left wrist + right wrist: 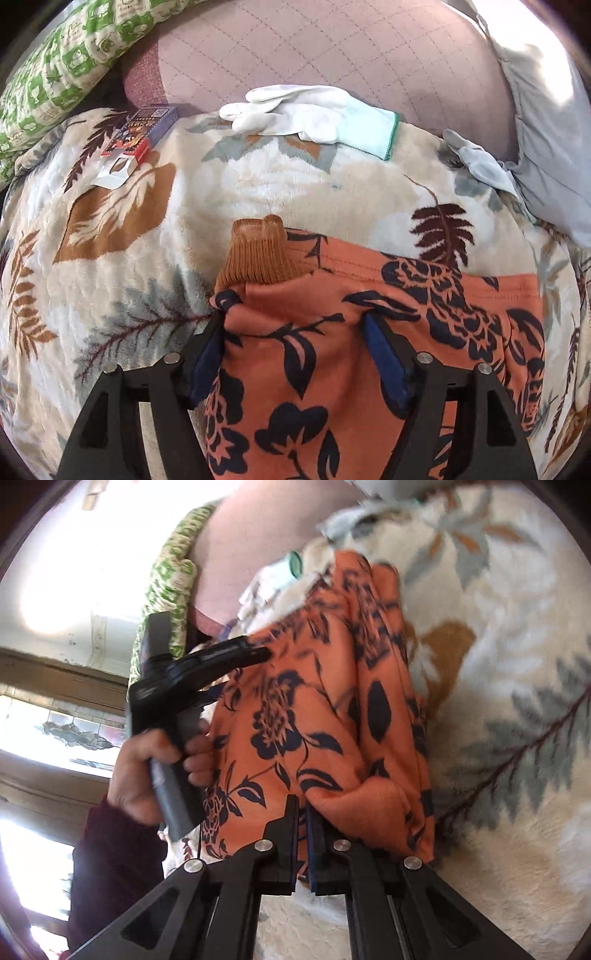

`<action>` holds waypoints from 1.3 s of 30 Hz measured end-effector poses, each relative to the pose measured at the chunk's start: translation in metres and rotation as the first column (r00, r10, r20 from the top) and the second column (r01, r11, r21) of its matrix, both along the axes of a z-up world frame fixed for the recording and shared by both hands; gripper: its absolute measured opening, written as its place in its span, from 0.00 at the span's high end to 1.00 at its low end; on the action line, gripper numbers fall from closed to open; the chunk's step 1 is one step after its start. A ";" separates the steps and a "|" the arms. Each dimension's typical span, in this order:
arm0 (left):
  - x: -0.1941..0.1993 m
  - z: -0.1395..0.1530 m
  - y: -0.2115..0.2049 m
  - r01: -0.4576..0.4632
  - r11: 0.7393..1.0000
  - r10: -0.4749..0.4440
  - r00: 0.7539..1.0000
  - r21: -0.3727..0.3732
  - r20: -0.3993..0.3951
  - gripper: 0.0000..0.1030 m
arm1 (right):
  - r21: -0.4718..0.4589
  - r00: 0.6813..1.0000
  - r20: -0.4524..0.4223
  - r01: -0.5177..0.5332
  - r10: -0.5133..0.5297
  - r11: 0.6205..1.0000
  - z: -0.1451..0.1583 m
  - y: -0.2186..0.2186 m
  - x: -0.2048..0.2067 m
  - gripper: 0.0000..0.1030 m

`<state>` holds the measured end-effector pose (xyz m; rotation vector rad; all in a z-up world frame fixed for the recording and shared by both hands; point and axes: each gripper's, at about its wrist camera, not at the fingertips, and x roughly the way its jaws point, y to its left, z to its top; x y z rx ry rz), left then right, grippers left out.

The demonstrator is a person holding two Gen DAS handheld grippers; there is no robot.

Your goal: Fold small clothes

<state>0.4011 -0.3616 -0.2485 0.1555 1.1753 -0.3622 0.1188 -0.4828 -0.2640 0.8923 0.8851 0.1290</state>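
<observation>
Folding the orange flowered garment [332,350] on the leaf-pattern blanket [258,192] of the bed.

The fold looks about half done: one side of the cloth is lifted and carried over, the rest lies on the blanket. The right claw [303,812] is pressed together and pinches the edge of the garment. The left claw [295,332] stands spread, its fingers on either side of a fold of cloth, not pressing it. Next, I think, the right claw must lay its edge down flat and let go, without dragging the brown cuff [258,254].
</observation>
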 end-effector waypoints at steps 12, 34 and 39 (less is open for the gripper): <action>-0.099 0.037 0.064 0.185 0.977 -0.177 0.981 -0.108 0.083 0.28 | -0.006 0.998 0.020 0.063 -0.063 0.998 0.006 -0.015 -0.011 0.92; -0.159 0.013 0.134 0.237 0.952 -0.228 0.971 -0.194 0.067 0.28 | -0.182 0.986 -0.052 0.146 -0.158 0.972 0.005 0.010 0.069 0.95; -0.166 0.007 0.137 0.257 0.950 -0.252 0.966 -0.174 0.054 0.27 | -0.232 0.973 0.064 0.230 -0.221 0.945 0.047 0.003 0.040 0.92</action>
